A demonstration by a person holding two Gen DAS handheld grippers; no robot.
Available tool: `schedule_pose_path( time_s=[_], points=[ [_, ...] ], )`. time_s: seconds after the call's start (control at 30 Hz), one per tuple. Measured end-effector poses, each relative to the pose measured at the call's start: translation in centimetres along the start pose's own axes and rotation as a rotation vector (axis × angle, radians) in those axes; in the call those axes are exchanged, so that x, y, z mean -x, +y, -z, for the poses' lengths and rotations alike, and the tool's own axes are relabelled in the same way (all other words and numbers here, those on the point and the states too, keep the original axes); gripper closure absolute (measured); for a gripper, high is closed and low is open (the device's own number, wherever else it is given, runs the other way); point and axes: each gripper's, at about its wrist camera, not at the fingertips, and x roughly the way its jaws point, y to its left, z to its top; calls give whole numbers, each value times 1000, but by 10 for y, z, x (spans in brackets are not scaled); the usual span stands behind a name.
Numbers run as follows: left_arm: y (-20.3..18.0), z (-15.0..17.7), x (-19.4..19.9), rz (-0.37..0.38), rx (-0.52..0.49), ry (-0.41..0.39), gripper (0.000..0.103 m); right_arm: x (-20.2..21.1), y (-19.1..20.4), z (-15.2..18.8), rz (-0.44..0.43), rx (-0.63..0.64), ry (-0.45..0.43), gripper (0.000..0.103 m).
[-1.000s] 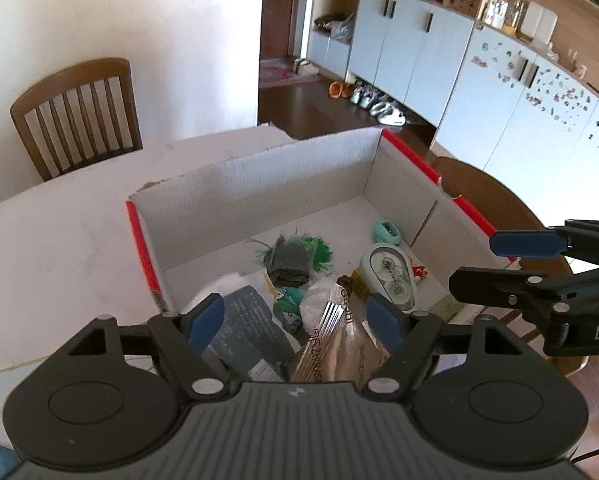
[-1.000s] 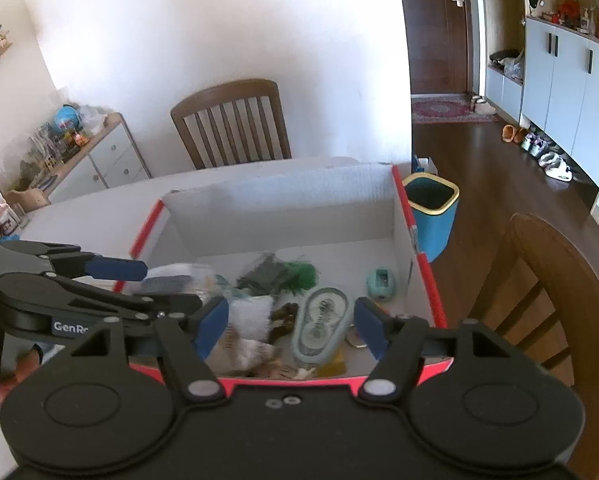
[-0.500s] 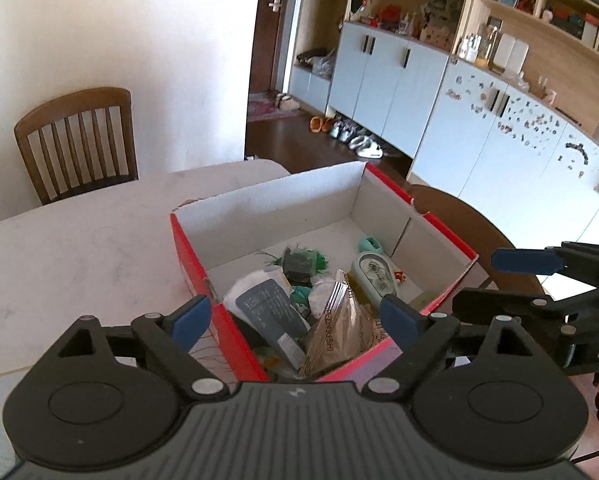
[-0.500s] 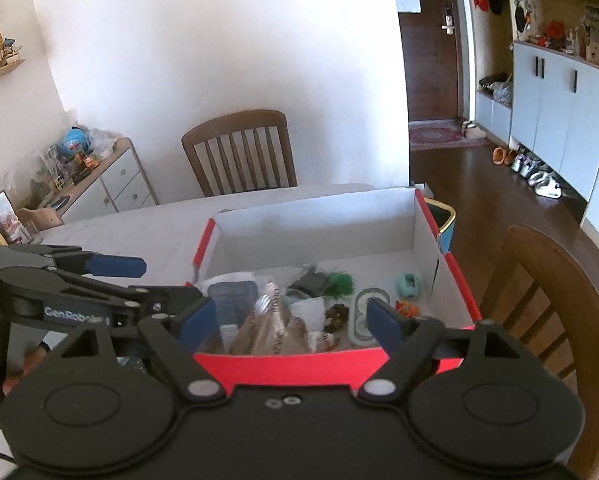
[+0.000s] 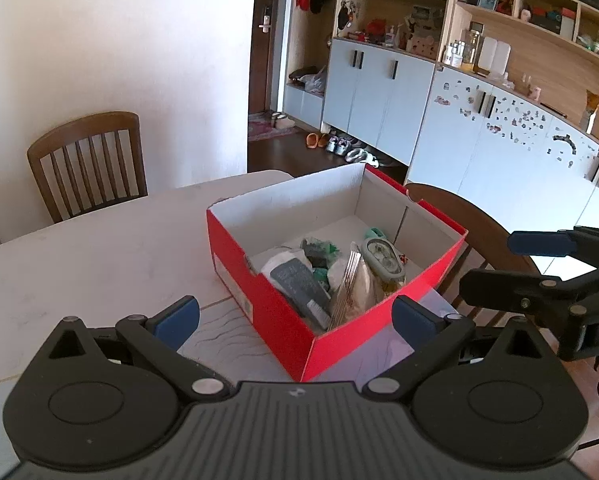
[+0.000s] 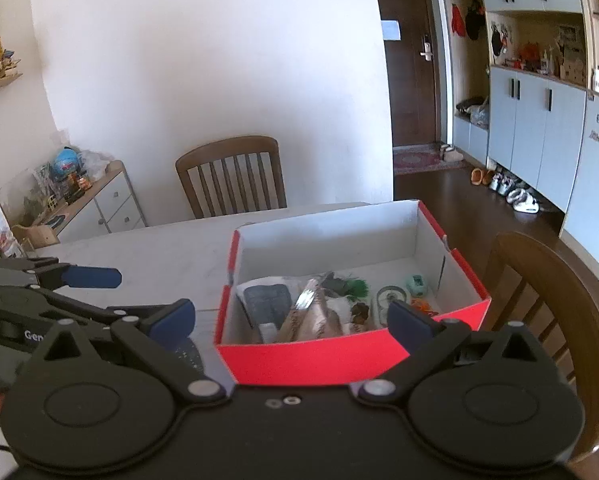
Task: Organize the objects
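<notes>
Logging both wrist views at one moment:
Left gripper (image 5: 295, 318): fingers spread wide and released, nothing between the blue pads; jaws have just been opening. It hangs short of the box's near corner, clear of it.
Right gripper (image 6: 291, 318): fingers likewise released and wide, nothing pinched; jaws have just been opening. The box's near red wall shows through the gap but is not touched.
Red box (image 5: 283, 320): open-topped, white inside, resting on the white table (image 5: 99, 248), near its edge at 3 o'clock in the left view.
Box contents: dark grey packet (image 5: 299, 284) at the near end, clear crinkled wrapper (image 5: 351, 280) upright beside it, grey-green oval case (image 5: 383, 260) at 2 o'clock from the packet, small teal item (image 5: 375, 234) toward the far wall, green tuft (image 6: 357, 286) mid-box.
Left view only: right gripper's arms entering at 3 o'clock; a pale sheet (image 5: 227, 340) under the box's near corner; long run of pale blue cabinets (image 5: 499, 144) with stickers.
Right view only: left gripper's arms entering at 9 o'clock; low white drawer unit (image 6: 107, 204) with clutter on top at 9 o'clock; small orange bit (image 6: 421, 304) in the box at the near right.
Both views: wooden chair (image 6: 231, 176) across the table at 12 o'clock; second wooden chair (image 6: 547, 280) just beside the box at 3 o'clock.
</notes>
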Motion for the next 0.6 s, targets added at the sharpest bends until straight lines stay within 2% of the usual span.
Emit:
schedule_pose_path(
  time_s=[0.6],
  points=[
    [4, 15, 38, 37, -64, -74, 0, 26, 30, 15, 46, -22, -50, 1]
  ],
)
